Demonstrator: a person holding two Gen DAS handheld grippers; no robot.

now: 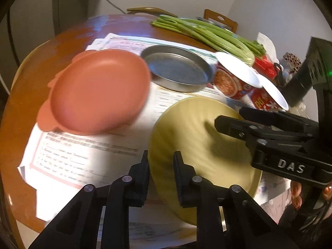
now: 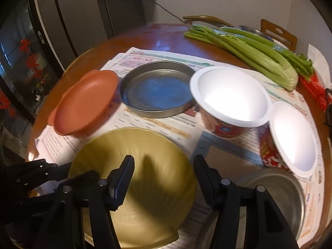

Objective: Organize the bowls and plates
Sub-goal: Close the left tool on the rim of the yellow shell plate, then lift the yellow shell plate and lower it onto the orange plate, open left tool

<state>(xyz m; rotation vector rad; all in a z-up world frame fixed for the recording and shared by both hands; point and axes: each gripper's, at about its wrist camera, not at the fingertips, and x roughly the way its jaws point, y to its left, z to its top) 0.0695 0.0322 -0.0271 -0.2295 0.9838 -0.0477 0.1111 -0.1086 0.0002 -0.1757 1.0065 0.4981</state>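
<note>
A yellow plate (image 1: pixel 199 145) (image 2: pixel 141 178) lies on newspaper at the near side of the table. My left gripper (image 1: pixel 160 161) is open, its fingers straddling the plate's left rim. My right gripper (image 2: pixel 164 166) is open above the plate; in the left wrist view it (image 1: pixel 230 118) comes in from the right over the plate. A terracotta bowl (image 1: pixel 97 91) (image 2: pixel 83 103) sits to the left. A round metal pan (image 1: pixel 178 68) (image 2: pixel 157 89) sits behind. Two white-lined red paper bowls (image 2: pixel 230 95) (image 2: pixel 292 137) stand to the right.
Celery stalks (image 2: pixel 249 47) lie at the back right of the round wooden table (image 2: pixel 161 33). Another metal dish (image 2: pixel 278 191) sits at the near right. Newspaper (image 1: pixel 83 161) covers the table's middle. A chair back (image 2: pixel 278 33) stands behind; a dark fridge (image 2: pixel 62 20) stands left.
</note>
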